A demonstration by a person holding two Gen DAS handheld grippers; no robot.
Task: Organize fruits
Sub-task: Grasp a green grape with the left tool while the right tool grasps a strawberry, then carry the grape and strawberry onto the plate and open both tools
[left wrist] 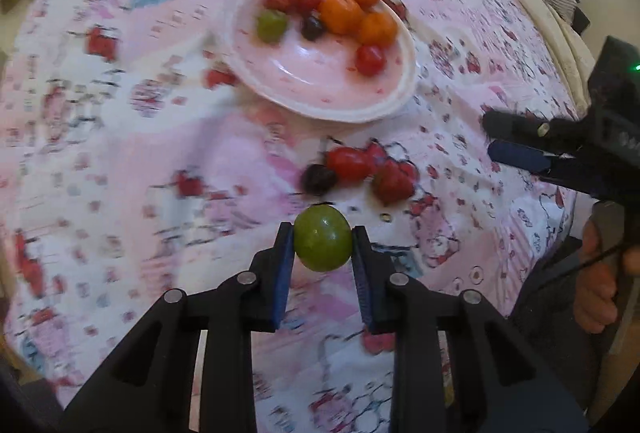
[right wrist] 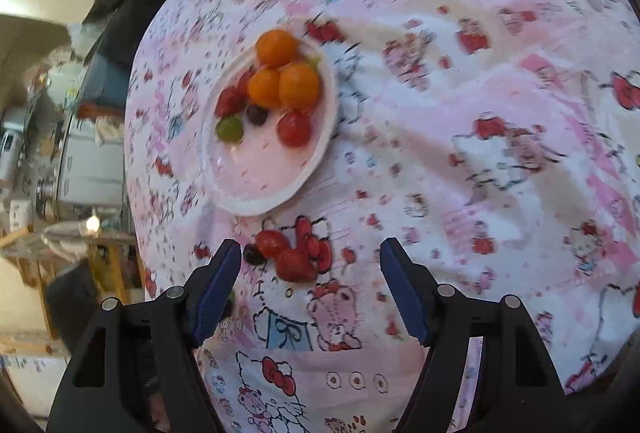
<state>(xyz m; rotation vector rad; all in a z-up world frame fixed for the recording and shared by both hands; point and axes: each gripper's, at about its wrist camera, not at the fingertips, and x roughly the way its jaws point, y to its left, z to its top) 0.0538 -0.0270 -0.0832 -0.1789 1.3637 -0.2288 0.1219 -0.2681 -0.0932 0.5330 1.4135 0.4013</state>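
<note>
The left gripper (left wrist: 323, 239) pinches the green fruit (left wrist: 323, 237) just near of the loose red fruits (left wrist: 362, 169); carry it level to the far plate (left wrist: 404, 97), right gripper (right wrist: 310, 287) gaping empty.

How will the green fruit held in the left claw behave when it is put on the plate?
The green fruit looks round and smooth, so it will probably roll on the plate toward the other fruits. Its glossy skin may slip between the left claw pads.
</note>
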